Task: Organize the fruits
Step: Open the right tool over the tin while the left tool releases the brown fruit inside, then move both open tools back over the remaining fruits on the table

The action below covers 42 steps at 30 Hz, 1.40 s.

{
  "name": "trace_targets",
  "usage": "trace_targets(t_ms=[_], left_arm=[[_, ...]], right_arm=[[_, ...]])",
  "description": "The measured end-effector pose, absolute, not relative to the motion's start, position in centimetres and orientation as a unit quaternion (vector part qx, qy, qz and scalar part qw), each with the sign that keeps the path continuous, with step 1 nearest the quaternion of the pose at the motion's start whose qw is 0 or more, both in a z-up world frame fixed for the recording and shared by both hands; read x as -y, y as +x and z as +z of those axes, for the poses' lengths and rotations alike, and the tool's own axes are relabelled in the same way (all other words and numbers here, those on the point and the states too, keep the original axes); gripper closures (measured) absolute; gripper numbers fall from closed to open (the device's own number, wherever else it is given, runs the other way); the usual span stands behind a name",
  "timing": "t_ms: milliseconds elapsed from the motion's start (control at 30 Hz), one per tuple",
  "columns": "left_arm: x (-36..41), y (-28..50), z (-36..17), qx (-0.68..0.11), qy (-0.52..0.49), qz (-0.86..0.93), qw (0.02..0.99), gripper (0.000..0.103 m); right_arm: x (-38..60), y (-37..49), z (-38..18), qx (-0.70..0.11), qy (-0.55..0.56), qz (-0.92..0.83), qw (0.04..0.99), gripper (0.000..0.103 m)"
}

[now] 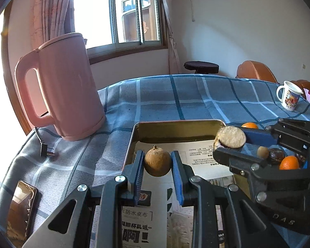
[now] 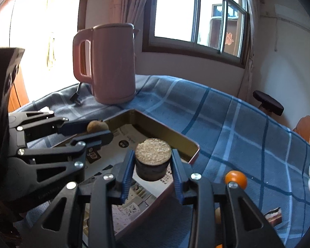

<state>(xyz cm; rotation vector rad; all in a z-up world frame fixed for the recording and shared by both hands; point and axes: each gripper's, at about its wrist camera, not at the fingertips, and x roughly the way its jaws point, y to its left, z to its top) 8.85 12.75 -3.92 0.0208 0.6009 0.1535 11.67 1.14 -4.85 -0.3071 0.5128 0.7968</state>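
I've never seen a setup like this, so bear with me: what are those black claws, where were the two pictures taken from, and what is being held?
There is no robot: a person holds two hand-held grippers, each with a fisheye camera looking along its fingers. The left gripper pinches a round brown fruit; the right gripper pinches a dark, flat-topped cylindrical piece. Each view also shows the other gripper from the side. Both hover over a metal tray lined with printed paper, on a blue checked tablecloth. Around it: a pink kettle, a mug, a phone and oranges.

I face a bright window (image 1: pixel 122 14) with pink curtains (image 1: pixel 49 10), white walls (image 1: pixel 237 31), and a dark stool (image 1: pixel 201 66) beyond my table (image 1: pixel 175 95).
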Motion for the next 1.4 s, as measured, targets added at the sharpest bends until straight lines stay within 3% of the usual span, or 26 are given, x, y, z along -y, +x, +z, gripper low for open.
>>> trace_targets(t_ms=[800,900,1000,1133,1267,1400], left_arm=[[-12.9,10.3,-5.5,-0.332,0.025,0.086,0.939,0.075],[-13.0,10.2,-5.5,-0.33,0.024,0.088,0.939,0.075],[-13.3,10.0,-5.3,-0.329,0.017,0.093,0.94,0.075],[-13.7,9.3,-4.8,-0.322,0.006,0.097,0.942,0.064],[-13.6,7.9,-3.7,-0.3,0.002,0.109,0.948,0.031],[-12.6,6.4,-2.7,-0.281,0.0,0.094,0.955,0.027]], right_arm=[[-2.8,12.7,-6.7,-0.281,-0.16,0.378,0.867,0.065],[-2.8,12.6,-6.7,-0.279,-0.163,0.375,0.869,0.061],[-2.7,12.6,-6.6,-0.274,-0.161,0.373,0.872,0.05],[-2.2,12.4,-6.1,-0.271,-0.151,0.373,0.874,0.039],[-0.8,11.9,-5.4,-0.267,-0.141,0.368,0.879,0.027],[1.1,11.2,-4.7,-0.262,-0.133,0.358,0.886,0.024]])
